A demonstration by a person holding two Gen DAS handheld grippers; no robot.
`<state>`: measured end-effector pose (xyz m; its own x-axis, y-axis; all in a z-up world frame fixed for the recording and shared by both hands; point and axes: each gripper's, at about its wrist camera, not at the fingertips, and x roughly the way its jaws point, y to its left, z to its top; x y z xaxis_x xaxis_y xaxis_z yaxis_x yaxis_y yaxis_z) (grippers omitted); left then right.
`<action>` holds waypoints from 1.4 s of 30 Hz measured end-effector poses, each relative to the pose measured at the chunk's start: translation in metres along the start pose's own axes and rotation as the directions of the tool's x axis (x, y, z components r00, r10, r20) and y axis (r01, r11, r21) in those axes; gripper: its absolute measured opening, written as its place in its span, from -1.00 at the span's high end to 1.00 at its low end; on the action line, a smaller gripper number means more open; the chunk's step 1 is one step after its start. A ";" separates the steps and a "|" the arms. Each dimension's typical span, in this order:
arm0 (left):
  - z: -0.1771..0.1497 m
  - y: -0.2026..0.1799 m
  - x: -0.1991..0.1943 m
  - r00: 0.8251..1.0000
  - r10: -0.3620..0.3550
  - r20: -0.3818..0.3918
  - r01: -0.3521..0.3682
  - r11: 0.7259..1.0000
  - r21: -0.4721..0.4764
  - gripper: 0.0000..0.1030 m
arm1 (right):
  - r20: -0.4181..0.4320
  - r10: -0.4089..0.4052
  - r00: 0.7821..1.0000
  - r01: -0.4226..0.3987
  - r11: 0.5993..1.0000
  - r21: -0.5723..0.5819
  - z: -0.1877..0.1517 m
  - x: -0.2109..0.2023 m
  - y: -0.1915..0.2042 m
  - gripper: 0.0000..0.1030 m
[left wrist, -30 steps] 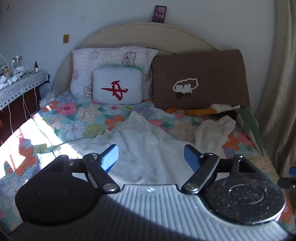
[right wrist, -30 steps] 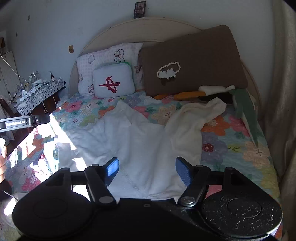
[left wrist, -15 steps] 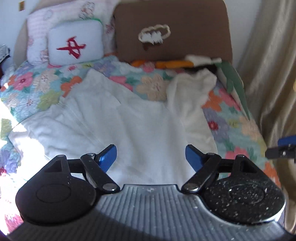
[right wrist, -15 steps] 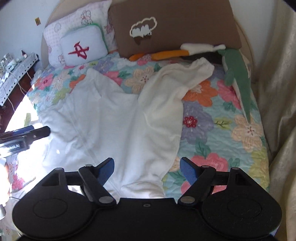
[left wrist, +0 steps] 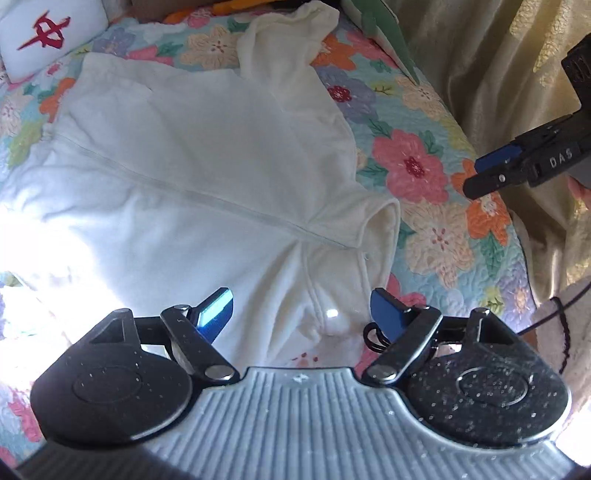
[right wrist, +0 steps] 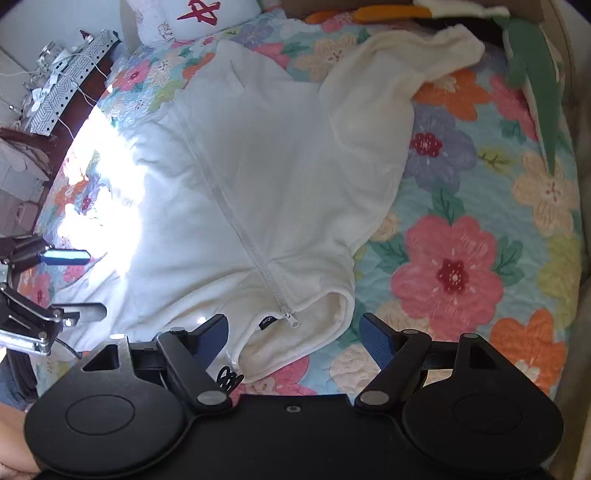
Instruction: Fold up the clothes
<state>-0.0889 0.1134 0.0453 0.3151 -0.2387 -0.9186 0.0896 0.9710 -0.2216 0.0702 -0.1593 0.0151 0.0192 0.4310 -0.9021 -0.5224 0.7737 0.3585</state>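
Note:
A white zip-up fleece jacket [left wrist: 207, 155] lies front up on the floral bedspread [left wrist: 417, 166], collar toward me, one sleeve [left wrist: 291, 48] stretched toward the pillows. It also shows in the right wrist view [right wrist: 266, 177], with its zipper pull [right wrist: 291, 319] at the collar. My left gripper [left wrist: 301, 308] is open and empty, just above the collar. My right gripper [right wrist: 291, 332] is open and empty, over the collar's right side. The right gripper also shows in the left wrist view [left wrist: 517, 166], and the left gripper in the right wrist view [right wrist: 62, 258].
A white cushion with a red mark [right wrist: 199, 14] and a green and orange plush toy [right wrist: 532, 66] lie at the head of the bed. A cluttered side table [right wrist: 62, 81] stands left. A beige curtain [left wrist: 498, 66] hangs right. A black hair tie [right wrist: 229, 378] lies by the collar.
Both grippers have moved forward and tilted down over the bed, closing on the jacket's collar end. The pillows and headboard have slid out of the top of both views. Both jaws stay open.

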 end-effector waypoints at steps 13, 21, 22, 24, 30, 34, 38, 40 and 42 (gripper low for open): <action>0.083 0.063 0.075 0.957 0.071 0.281 -0.030 0.988 -0.148 -0.53 | 0.285 0.015 0.958 -0.041 0.995 0.086 0.040 -0.008 -0.054 -0.59; 0.138 0.088 0.134 0.917 0.117 0.381 -0.114 0.993 -0.031 -0.56 | 0.576 -0.082 0.814 -0.017 0.986 0.164 0.146 0.087 -0.111 -0.59; 0.140 0.093 0.139 0.913 0.141 0.383 -0.155 0.988 0.006 -0.56 | 0.587 -0.083 0.805 -0.044 0.979 0.198 0.160 0.094 -0.122 -0.59; 0.143 0.109 0.148 0.916 0.142 0.376 -0.158 0.987 0.013 -0.56 | 0.602 -0.091 0.793 -0.092 0.959 0.267 0.186 0.109 -0.145 -0.59; 0.158 0.185 0.161 0.897 0.150 0.415 -0.078 0.979 -0.186 -0.56 | 0.584 -0.193 0.789 -0.098 0.898 0.428 0.253 0.149 -0.199 -0.61; 0.193 0.223 0.169 0.867 0.207 0.454 -0.112 0.968 -0.226 -0.57 | 0.563 -0.270 0.781 -0.069 0.859 0.508 0.285 0.181 -0.232 -0.63; 0.227 0.242 0.181 0.859 0.212 0.466 -0.082 0.955 -0.285 -0.57 | 0.648 -0.237 0.724 -0.052 0.918 0.393 0.305 0.203 -0.234 -0.46; 0.237 0.243 0.189 0.854 0.220 0.471 -0.093 0.956 -0.279 -0.57 | 0.657 -0.249 0.711 0.042 0.949 0.313 0.314 0.199 -0.225 0.85; 0.241 0.244 0.192 0.849 0.215 0.483 -0.087 0.958 -0.274 -0.57 | 0.692 -0.321 0.647 0.196 0.947 0.256 0.315 0.182 -0.212 0.84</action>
<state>0.2207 0.3011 -0.1063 0.7433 0.0005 -0.6689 -0.2002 0.9543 -0.2218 0.4531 -0.0984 -0.1491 0.7699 0.3516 -0.5325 -0.2721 0.9357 0.2245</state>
